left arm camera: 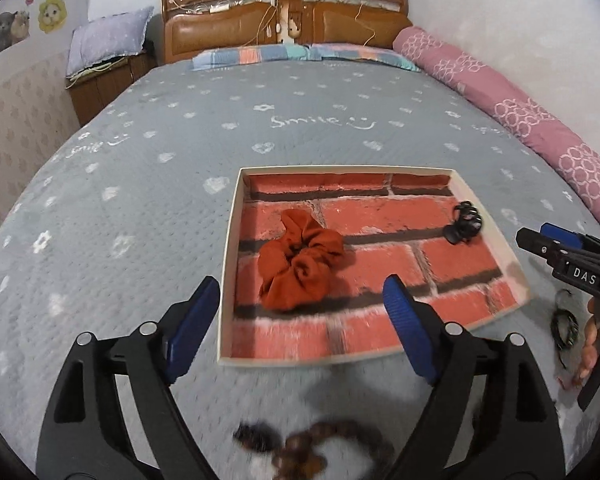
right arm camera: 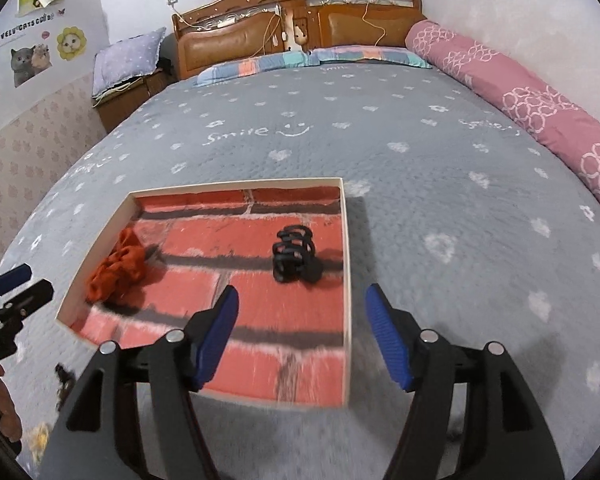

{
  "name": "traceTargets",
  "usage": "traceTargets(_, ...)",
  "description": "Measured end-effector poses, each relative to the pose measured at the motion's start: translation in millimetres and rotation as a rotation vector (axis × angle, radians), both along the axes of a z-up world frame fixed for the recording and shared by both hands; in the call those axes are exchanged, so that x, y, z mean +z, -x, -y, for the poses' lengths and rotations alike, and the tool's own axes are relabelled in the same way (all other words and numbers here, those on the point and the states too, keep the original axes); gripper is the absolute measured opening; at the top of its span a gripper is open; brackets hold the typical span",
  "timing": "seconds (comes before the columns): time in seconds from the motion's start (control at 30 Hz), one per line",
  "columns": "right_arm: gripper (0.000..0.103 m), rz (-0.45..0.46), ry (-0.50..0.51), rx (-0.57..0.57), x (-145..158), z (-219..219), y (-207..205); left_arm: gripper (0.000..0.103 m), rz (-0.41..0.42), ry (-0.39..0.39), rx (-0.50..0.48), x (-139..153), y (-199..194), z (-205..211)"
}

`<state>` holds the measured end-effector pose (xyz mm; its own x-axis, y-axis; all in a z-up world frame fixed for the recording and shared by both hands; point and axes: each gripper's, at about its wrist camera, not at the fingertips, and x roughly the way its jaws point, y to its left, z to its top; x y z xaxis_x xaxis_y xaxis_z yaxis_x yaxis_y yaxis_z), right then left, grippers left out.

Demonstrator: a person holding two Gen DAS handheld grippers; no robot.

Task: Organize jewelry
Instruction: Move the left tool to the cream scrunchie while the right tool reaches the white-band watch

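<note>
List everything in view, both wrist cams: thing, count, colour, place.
box: 1, white rim, red brick-print lining, on the bed
scrunchie: 1, rust orange, inside box, left part
claw clip: 1, black, inside box, right part
bead bracelet: 1, brown, blurred, on bedspread in front of box
dark bracelet: 1, black, on bedspread right of box
bedspread: 1, grey, white hearts and "Smile" print
bolster: 1, pink, white rings, along right wall
headboard: 1, brown wood, far end
left gripper: 1, black, blue pads, open, empty
right gripper: 1, black, blue pads, open, empty

One tray (left arm camera: 230,248), one scrunchie (left arm camera: 300,268), one hair clip (left arm camera: 464,224), two bracelets (left arm camera: 340,440).
</note>
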<state>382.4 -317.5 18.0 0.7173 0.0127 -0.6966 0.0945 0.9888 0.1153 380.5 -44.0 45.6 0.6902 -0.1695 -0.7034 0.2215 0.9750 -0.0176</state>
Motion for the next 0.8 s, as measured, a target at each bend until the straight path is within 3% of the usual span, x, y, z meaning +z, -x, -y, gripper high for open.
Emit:
traceTargets(0.2, 0.071, 0.03, -0.016, 0.003, 17, 2, 57, 0.094, 0.003, 0.047, 0.016, 14, 58, -22)
traceTargets(0.33, 0.076, 0.044, 0.024, 0.004, 21, 0, 98, 0.095, 0.007, 0.038, 0.025, 9, 95, -37)
traceTargets(0.63, 0.078, 0.045, 0.09, -0.036, 2, -3, 173, 0.097, 0.013, 0.052, 0.061, -14, 161, -71)
traceTargets(0.8, 0.082, 0.058, 0.126, -0.061, -8, -13, 205, 0.097, 0.012, 0.018, 0.075, -31, 188, -84)
